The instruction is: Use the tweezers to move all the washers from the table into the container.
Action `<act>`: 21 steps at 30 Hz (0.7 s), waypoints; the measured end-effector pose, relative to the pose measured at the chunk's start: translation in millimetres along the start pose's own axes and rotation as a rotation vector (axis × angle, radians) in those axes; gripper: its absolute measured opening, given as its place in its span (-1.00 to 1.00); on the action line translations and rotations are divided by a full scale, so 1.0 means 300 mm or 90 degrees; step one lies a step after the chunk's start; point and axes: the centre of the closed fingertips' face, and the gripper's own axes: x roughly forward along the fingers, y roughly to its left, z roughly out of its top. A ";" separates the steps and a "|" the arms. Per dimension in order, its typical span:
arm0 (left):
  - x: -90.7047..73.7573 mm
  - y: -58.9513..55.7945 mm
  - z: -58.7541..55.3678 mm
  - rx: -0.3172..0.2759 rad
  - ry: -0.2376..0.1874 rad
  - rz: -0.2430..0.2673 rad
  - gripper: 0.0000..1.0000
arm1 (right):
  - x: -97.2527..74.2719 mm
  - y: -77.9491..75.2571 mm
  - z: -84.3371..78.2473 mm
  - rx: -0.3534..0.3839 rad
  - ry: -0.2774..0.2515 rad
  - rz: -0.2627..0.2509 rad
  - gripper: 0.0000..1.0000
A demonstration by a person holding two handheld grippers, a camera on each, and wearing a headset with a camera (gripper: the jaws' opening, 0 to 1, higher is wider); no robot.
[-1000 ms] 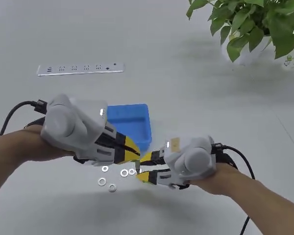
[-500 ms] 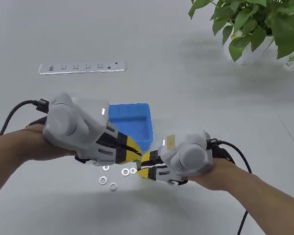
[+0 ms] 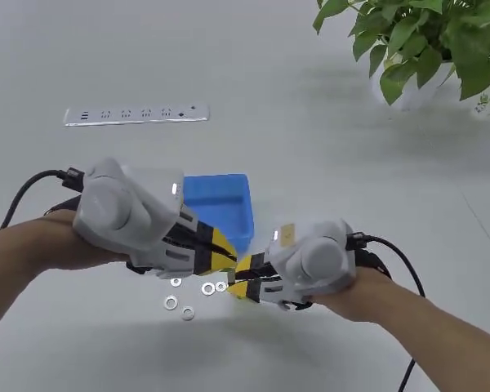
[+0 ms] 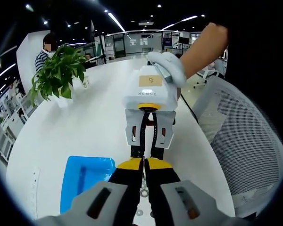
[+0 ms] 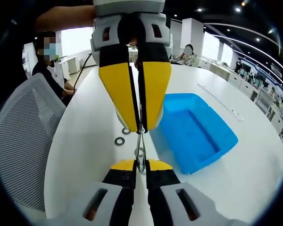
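Observation:
The thin metal tweezers run between the two grippers, which meet tip to tip. My left gripper has its yellow jaws shut on the upper part. My right gripper is shut on the lower end. In the head view the left gripper and right gripper touch just above several small washers lying on the white table. The blue container stands just behind them, and it looks empty. The left gripper view has more washers below my shut jaws.
A white power strip lies at the far left of the table. A potted green plant stands at the far right corner. A mesh chair sits beside the table. Cables trail from both grippers.
My right gripper has slid a little left and closer to the left one. The washers and container have stayed put.

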 end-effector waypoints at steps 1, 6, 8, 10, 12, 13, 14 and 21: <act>0.000 0.000 0.001 0.001 -0.001 0.000 -0.85 | 0.000 0.000 0.000 0.001 0.000 0.000 -0.83; -0.013 0.001 0.016 -0.001 -0.012 0.002 -0.79 | 0.001 0.001 0.001 -0.002 0.002 0.000 -0.82; -0.019 0.003 0.018 -0.003 -0.013 0.005 -0.74 | 0.001 0.004 0.001 -0.001 0.002 0.002 -0.82; -0.025 0.005 0.017 -0.006 -0.014 0.010 -0.66 | 0.000 0.006 0.002 -0.003 0.004 0.001 -0.82; -0.033 0.006 0.017 -0.010 -0.015 0.013 -0.64 | -0.002 0.007 0.004 -0.001 0.003 0.001 -0.82; -0.038 0.005 0.019 -0.018 -0.020 0.014 -0.59 | -0.004 0.008 0.006 -0.002 0.003 0.000 -0.82; -0.041 0.004 0.019 -0.024 -0.022 0.016 -0.54 | -0.006 0.009 0.007 -0.002 0.003 -0.001 -0.82; -0.074 -0.001 0.009 -0.075 -0.043 0.033 -0.21 | -0.027 0.009 0.030 -0.006 -0.003 -0.006 -0.82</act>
